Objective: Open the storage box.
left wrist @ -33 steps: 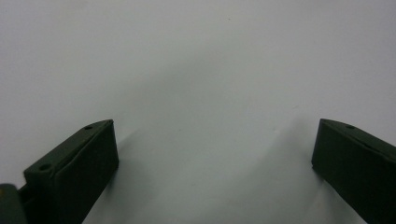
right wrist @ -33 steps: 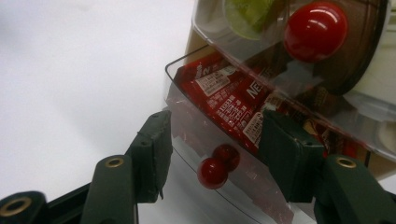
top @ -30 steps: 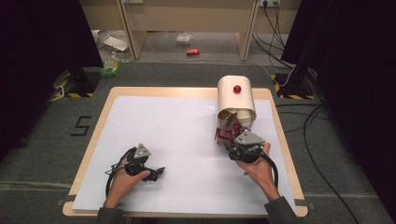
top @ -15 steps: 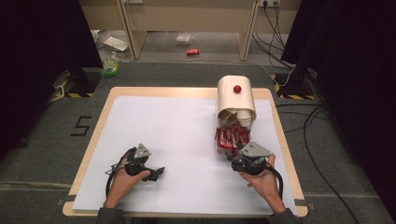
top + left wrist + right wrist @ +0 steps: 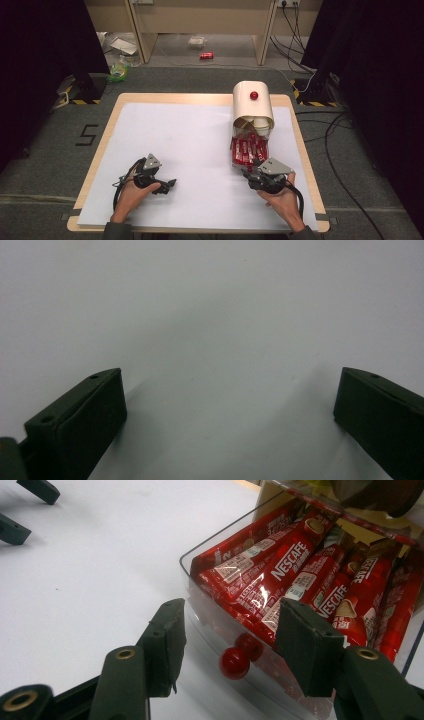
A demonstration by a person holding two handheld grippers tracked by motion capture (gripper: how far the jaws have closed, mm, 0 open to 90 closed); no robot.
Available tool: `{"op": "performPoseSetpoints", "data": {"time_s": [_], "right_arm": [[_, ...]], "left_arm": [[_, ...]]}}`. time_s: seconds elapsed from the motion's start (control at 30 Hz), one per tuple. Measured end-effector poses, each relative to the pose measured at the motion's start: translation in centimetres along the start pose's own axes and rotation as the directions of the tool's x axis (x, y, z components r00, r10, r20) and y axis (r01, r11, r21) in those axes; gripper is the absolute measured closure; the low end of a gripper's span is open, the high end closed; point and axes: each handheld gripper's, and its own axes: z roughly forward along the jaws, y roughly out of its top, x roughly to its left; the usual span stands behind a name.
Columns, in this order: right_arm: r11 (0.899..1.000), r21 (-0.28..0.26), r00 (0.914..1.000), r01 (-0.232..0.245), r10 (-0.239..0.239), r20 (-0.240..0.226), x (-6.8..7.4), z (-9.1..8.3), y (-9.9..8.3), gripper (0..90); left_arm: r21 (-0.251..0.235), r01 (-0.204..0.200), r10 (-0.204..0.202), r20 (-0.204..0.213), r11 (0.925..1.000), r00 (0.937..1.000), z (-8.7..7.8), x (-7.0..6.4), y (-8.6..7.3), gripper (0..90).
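The clear drawer [image 5: 235, 630] of Nescafé sachets [image 5: 280, 575] stood pulled out from the cream dispenser [image 5: 252, 105] at the worktop's [image 5: 165, 130] right, its red knob [image 5: 235, 662] between the right gripper's [image 5: 230, 645] wide fingers. Pulling further could drop the drawer, spilling sachets. Since a second earlier, that gripper had backed toward the person with the drawer; the left gripper [image 5: 167, 185] lay still, fingers wide.

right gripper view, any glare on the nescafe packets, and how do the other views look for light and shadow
Right gripper view: white glare streaks on the red Nescafe sachets and the clear drawer; the red knob is sharp. Left gripper view: soft shadows beside both jaws on the white table. High view: table bright, surroundings dark.
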Motion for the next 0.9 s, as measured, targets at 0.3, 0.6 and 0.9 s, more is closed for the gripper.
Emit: {"op": "performPoseSetpoints", "data": {"time_s": [0.3, 0.6, 0.9], "right_arm": [[1.0, 0.021, 0.9998, -0.009, 0.01, -0.015, 0.3, -0.2, -0.4, 45.6], [0.999, 0.032, 0.9997, -0.008, 0.009, -0.025, 1.0, -0.7, -1.0, 44.9], [0.999, 0.032, 0.9992, -0.01, 0.011, -0.037, 1.6, -1.4, -1.3, 43.1]], "left_arm": [[0.0, 0.0, 0.0, 0.001, 1.0, 1.0, 0.0, 0.0, 0.0, 0.0], [0.0, 0.0, 0.0, 0.001, 1.0, 1.0, 0.0, 0.0, 0.0, 0.0], [0.0, 0.0, 0.0, 0.001, 1.0, 1.0, 0.0, 0.0, 0.0, 0.0]]}}
